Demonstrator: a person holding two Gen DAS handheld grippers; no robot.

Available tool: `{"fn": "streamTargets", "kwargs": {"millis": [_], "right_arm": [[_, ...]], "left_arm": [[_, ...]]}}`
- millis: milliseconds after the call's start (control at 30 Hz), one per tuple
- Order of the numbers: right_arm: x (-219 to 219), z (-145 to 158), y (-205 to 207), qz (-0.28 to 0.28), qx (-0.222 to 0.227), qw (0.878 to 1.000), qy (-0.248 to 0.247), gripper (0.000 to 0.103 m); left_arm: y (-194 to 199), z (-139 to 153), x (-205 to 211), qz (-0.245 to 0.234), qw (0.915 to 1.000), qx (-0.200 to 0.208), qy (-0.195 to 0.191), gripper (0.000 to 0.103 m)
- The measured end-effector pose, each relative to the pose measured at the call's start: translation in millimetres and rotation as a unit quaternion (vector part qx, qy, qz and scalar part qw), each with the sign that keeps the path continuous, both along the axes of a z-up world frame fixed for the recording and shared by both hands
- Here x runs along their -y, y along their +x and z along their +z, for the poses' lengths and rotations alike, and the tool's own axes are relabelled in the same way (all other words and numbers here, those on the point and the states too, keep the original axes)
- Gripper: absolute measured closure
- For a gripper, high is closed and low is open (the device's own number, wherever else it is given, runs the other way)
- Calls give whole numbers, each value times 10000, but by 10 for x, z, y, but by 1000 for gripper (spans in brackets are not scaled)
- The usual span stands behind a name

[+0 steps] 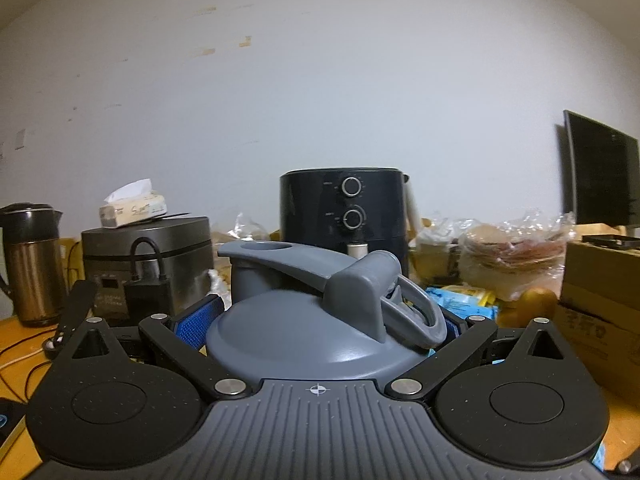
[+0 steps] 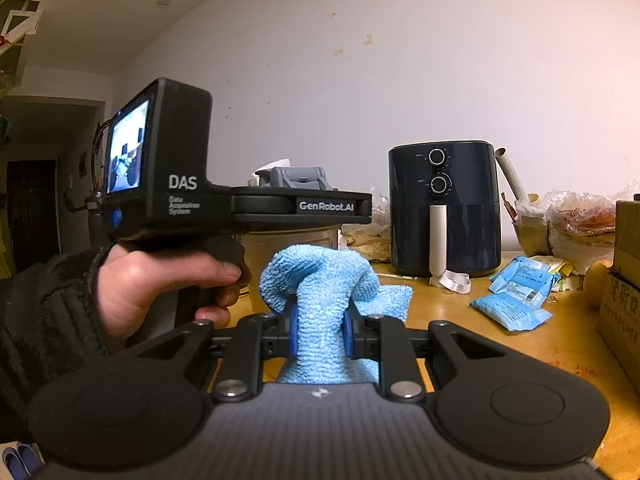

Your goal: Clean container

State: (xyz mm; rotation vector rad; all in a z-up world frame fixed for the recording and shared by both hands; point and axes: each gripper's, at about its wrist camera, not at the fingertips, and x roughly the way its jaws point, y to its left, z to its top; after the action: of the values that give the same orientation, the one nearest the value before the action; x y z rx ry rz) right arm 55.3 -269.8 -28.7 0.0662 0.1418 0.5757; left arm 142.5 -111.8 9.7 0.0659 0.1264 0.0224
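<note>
A container with a grey domed lid (image 1: 296, 332), flip spout and carry loop fills the middle of the left wrist view. My left gripper (image 1: 324, 324) is shut on it, a blue pad (image 1: 198, 322) against each side. The right wrist view shows that gripper (image 2: 326, 206) from the side, held level by a hand (image 2: 160, 284), with the lid's top (image 2: 298, 178) above it and the container's pale body (image 2: 288, 252) below. My right gripper (image 2: 320, 334) is shut on a light blue cloth (image 2: 320, 280), bunched above the pads, just in front of the container.
On the wooden table (image 2: 460, 320) stand a dark air fryer (image 2: 444, 208), a rice cooker (image 1: 148, 256) with a tissue box (image 1: 132, 208) on top, and a kettle (image 1: 30, 264). Blue packets (image 2: 516, 292), bagged food (image 1: 516, 256), a cardboard box (image 1: 600, 320) and a monitor (image 1: 600, 176) crowd the right.
</note>
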Motion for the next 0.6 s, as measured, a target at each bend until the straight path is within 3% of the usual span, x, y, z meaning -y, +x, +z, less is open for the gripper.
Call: {"fn": "streamTargets", "kwargs": {"millis": [467,600], "right_arm": [[31,-2,-21,-44,-28,10000,21,85],[37,-9,-25,-55,-46,10000,37,85]], "left_arm": [[17,15,126,697,9975,-79,-1,0],[25,26,157,766,9970,-102,29,8]]}}
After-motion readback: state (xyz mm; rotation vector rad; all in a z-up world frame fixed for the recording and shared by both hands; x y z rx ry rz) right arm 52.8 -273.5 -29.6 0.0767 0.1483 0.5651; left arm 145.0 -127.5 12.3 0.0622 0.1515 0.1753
